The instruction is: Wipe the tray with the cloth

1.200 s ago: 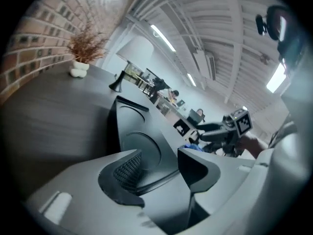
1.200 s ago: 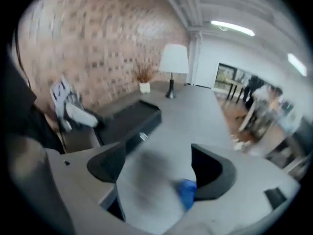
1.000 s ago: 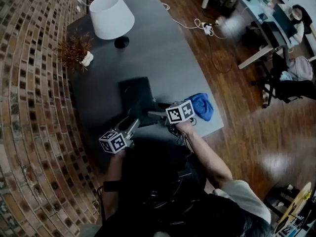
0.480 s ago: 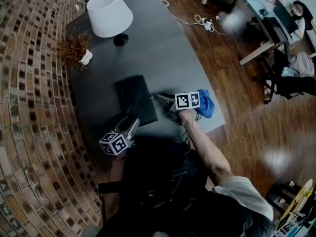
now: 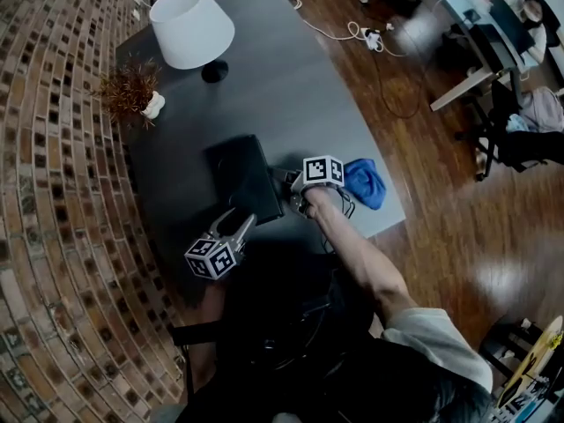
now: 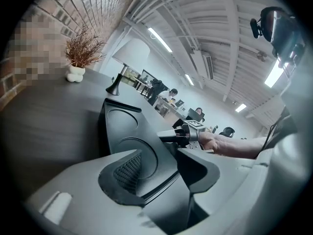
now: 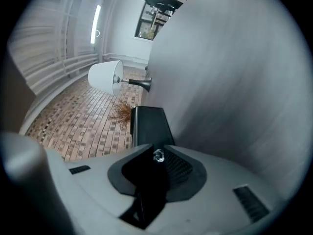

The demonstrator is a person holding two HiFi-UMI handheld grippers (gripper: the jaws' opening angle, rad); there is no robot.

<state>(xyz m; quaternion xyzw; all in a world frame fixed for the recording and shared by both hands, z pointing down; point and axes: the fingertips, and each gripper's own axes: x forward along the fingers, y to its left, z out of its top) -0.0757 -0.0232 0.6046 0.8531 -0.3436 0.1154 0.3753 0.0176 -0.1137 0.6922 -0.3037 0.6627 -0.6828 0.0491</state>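
**Colleague:** Where was the cloth when you looked?

**Me:** The blue cloth (image 5: 364,183) lay bunched on the desk (image 5: 291,86), near its right edge. It sat just right of my right gripper (image 5: 284,181), behind the marker cube and away from the jaws. The gripper and the hand holding it lay between the cloth and the tray.

**Colleague:** And the tray itself?

**Me:** The black tray (image 5: 238,174) lay flat on the near half of the desk. The lamp (image 5: 189,26) and the dried plant (image 5: 132,85) stood well beyond it, at the far left.

**Colleague:** What did each gripper have hold of?

**Me:** The right gripper reached in from the right. Its jaws had just been closing, and they stood all but together on the tray's right rim. In the right gripper view I saw that dark edge running in between the pads. My left gripper (image 5: 242,225) came in from the near side. Its jaws were only a little way apart, pinched on the tray's near edge. In the left gripper view the rim passed straight between them.
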